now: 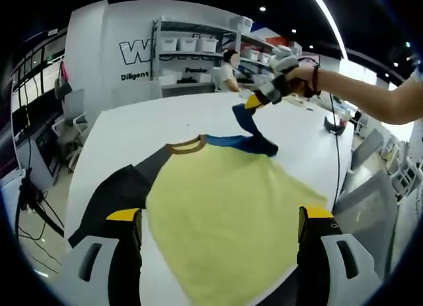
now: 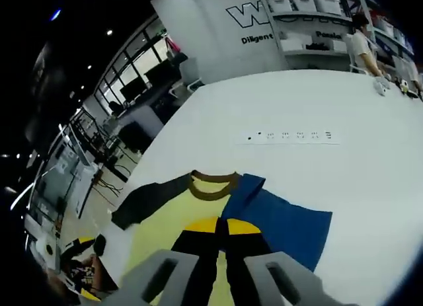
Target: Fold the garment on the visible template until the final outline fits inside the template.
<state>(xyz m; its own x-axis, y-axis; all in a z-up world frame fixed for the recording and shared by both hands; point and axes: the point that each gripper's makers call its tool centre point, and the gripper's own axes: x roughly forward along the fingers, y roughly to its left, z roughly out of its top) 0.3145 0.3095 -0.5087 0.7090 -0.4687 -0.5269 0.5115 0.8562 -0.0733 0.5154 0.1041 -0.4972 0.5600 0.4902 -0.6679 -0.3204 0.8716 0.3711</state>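
- Right claw: in the right gripper view its yellow-tipped jaws are pressed together on the blue sleeve. In the left gripper view we see the same claw raised above the bench, with the sleeve hanging from it as a twisted strip down to the shirt.
- Left claw: jaws spread wide, nothing between them; it hovers low over the yellow body of the garment, near the hem end.
- The garment lies flat on the white bench, brown collar away from the left claw, dark sleeve spread to one side.
- Handling, as we judge it: thin knit, light and limp. It will drape and crease, and may slide on the smooth bench. Pinch at cuffs, hem corners or shoulder seams, never mid-panel.
- We see no template outline; it may lie under the cloth.
- A strip with dark marks lies beyond the collar, well apart.
- Shelves and a person stand at the far end.
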